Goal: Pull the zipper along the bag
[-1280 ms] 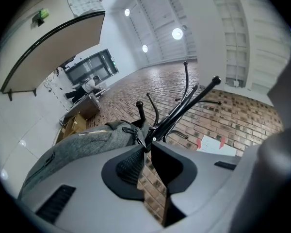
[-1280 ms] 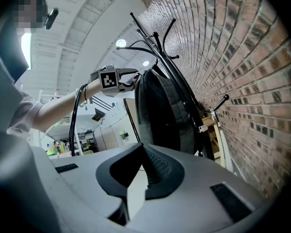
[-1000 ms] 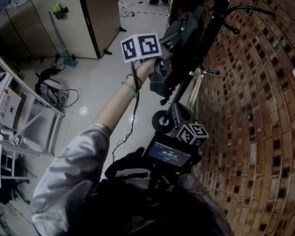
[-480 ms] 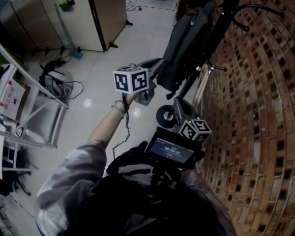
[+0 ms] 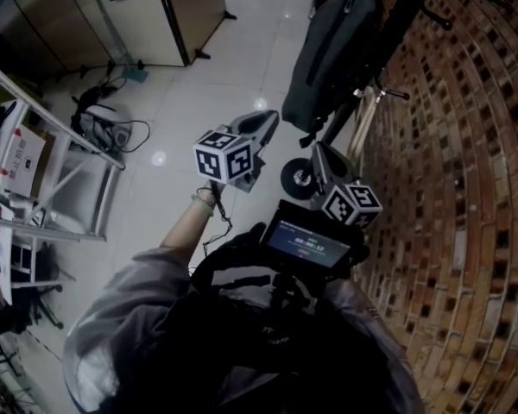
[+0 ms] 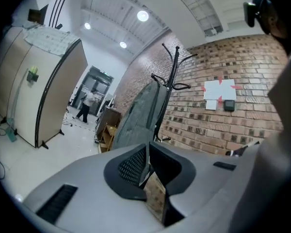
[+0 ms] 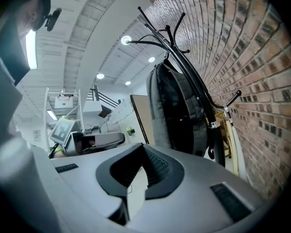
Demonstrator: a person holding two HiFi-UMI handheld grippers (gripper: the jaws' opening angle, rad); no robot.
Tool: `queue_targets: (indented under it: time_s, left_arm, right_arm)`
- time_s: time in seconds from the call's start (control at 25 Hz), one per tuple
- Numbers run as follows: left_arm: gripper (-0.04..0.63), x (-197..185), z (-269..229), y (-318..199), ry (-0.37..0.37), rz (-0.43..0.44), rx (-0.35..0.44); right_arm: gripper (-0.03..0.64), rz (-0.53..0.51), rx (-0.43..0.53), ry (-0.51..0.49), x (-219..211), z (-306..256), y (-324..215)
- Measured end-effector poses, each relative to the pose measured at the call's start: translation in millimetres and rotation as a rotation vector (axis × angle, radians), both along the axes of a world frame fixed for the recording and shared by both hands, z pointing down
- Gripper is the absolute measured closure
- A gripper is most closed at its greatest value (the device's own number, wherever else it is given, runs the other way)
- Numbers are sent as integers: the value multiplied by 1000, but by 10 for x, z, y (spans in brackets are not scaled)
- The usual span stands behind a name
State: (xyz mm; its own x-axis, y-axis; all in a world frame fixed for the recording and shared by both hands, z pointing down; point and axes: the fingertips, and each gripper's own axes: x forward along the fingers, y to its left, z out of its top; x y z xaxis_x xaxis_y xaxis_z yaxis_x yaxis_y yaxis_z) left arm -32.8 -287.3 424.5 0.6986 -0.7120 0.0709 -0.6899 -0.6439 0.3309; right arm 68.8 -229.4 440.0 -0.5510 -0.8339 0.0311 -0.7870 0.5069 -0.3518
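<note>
Holding the right gripper (image 7: 142,149) closest in, just off the chest, jaws pressed together on nothing. Holding the left gripper (image 6: 147,152) a bit further out on a stretched arm, jaws closing down to a thin slit, nothing between them either. Touching the bag (image 5: 335,52) with neither one.

Further on: that grey bag, hanging upright off a black coat rack (image 6: 170,74), right by the brick wall (image 5: 466,145) and well apart from both grippers. Can't pick out the zipper from here, too small.

Off to the left over the white tile floor (image 5: 173,102): a metal frame (image 5: 69,126), a cable pile (image 5: 104,132), then a beige cabinet (image 5: 78,24) at the back. Way off past the cabinet in the left gripper view, a person (image 6: 88,103) standing by a doorway.
</note>
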Motion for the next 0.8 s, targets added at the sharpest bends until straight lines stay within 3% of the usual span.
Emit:
queue_targets:
  time_s: [0.16,0.48,0.8]
  left_arm:
    - [563,-85,59,170,-39,-18,48]
    - [581,-50,-188,317,-87,-108,233]
    - [581,18,-167,387,-86,-123,213]
  right_arm:
    - [612,21,8,-1,65,-38,59]
    - [612,48,18,-26,109,-89,132]
    - [614,80,39,-13,142,-94,167]
